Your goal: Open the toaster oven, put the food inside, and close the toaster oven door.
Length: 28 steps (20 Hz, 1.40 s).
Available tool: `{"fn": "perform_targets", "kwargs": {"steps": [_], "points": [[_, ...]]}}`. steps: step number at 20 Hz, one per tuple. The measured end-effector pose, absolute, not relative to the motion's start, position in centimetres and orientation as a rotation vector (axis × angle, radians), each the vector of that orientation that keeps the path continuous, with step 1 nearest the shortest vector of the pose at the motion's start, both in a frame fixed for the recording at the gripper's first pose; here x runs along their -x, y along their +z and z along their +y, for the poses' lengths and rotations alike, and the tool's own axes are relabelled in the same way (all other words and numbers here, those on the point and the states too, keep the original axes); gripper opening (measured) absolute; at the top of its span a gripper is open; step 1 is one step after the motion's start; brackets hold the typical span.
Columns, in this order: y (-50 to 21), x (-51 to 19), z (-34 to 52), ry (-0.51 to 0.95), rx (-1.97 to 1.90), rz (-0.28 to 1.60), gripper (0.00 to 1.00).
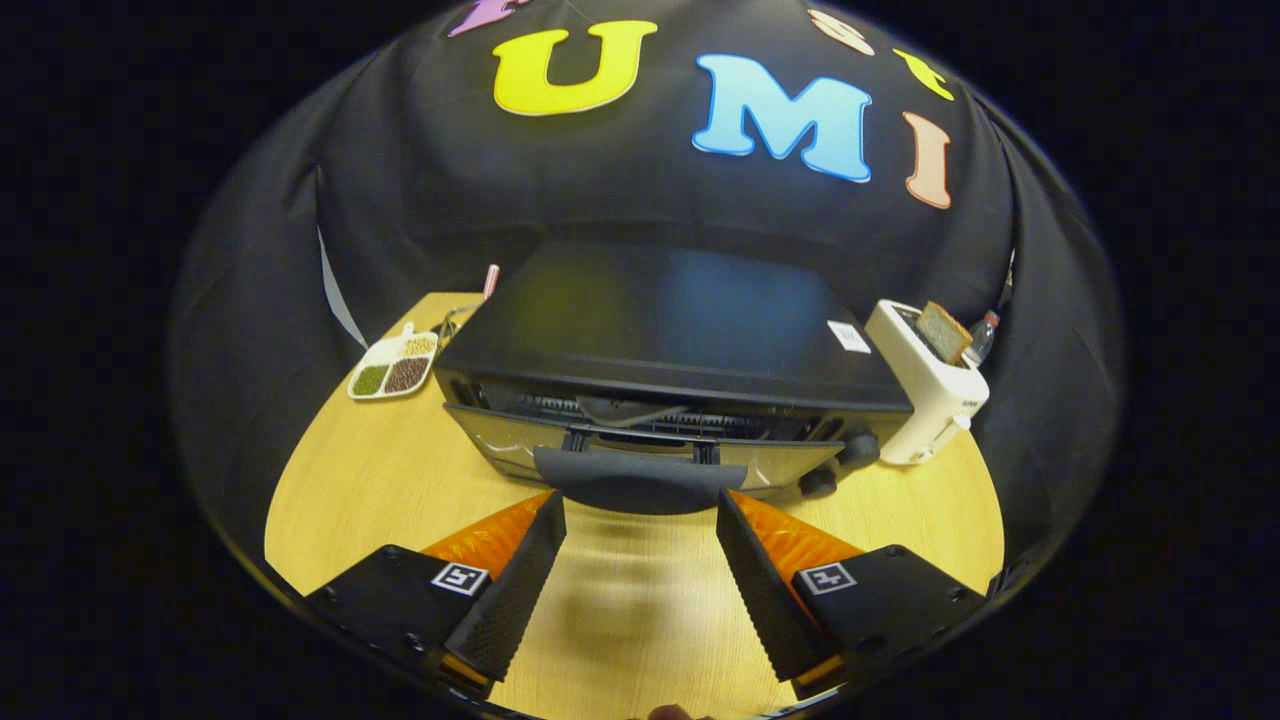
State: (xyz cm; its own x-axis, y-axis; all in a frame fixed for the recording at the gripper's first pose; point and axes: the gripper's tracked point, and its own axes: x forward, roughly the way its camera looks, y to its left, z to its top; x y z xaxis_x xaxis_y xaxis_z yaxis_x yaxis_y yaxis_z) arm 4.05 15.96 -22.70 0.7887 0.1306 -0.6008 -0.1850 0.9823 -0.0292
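Observation:
A black toaster oven (660,330) stands on the wooden table (370,470), straight ahead of me. Its glass door (500,440) hangs tilted outward, and the wire rack (620,412) shows through the gap at the top. The door's dark curved handle (635,478) sits just ahead of my fingertips, level with the gap between them. My gripper (640,505) is open, with nothing between its fingers, which hover above the tabletop. Two dark knobs (858,448) sit at the oven's right front.
A white toaster (930,400) holding a slice of bread (943,332) stands close to the oven's right side, with a bottle (985,335) behind it. Left of the oven lies a white divided dish (393,368) of beans and grains.

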Motion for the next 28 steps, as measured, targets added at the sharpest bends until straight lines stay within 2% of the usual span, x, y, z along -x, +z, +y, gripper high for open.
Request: {"fn": "perform_targets", "kwargs": {"steps": [7, 15, 21, 28], "points": [[-15.1, -6.5, 12.3, 0.216, 0.128, 0.368, 0.97], [-6.3, -0.7, 2.6, 0.057, 0.047, 0.130, 0.96], [-4.4, 5.2, -5.9, -0.075, 0.033, 0.028, 0.96], [-5.2, 6.9, -10.5, -0.154, 0.005, 0.050, 0.96]]}}
